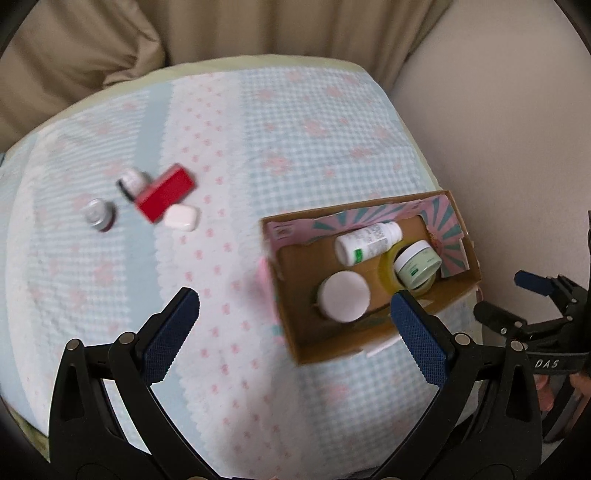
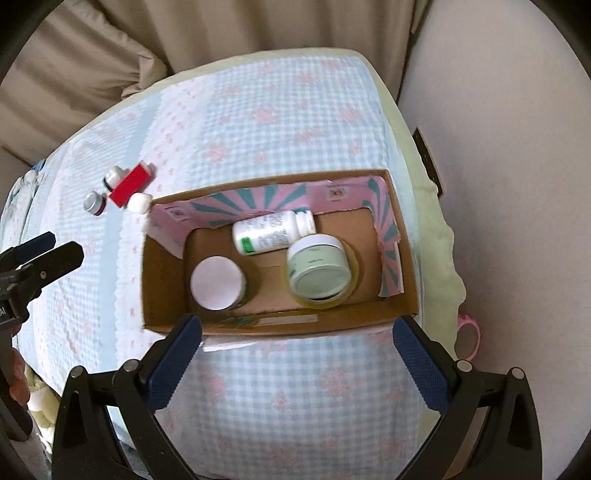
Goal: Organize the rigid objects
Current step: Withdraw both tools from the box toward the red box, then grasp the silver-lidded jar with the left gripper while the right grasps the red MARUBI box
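A cardboard box [image 2: 400, 258] [image 1: 291, 325] on the checked cloth holds a lying white bottle [image 2: 273, 230] [image 1: 369, 238], a green jar [image 2: 319, 267] [image 1: 417, 262] on a tape roll [image 2: 351, 291], and a white-lidded jar [image 2: 216, 282] [image 1: 345, 295]. Loose to the left lie a red box [image 1: 166, 197] [image 2: 129, 184], a white case [image 1: 181, 218] [image 2: 139, 202] and two small bottles [image 1: 99, 214] [image 1: 131, 181]. My left gripper [image 1: 295, 314] is open and empty left of the box. My right gripper [image 2: 297, 339] is open and empty at the box's near wall.
The blue and pink checked cloth [image 2: 295, 387] covers a small table. Beige curtains [image 1: 258, 29] hang behind, and a pale wall [image 2: 498, 166] stands to the right. A pink ring [image 2: 469, 339] hangs at the right edge of the table.
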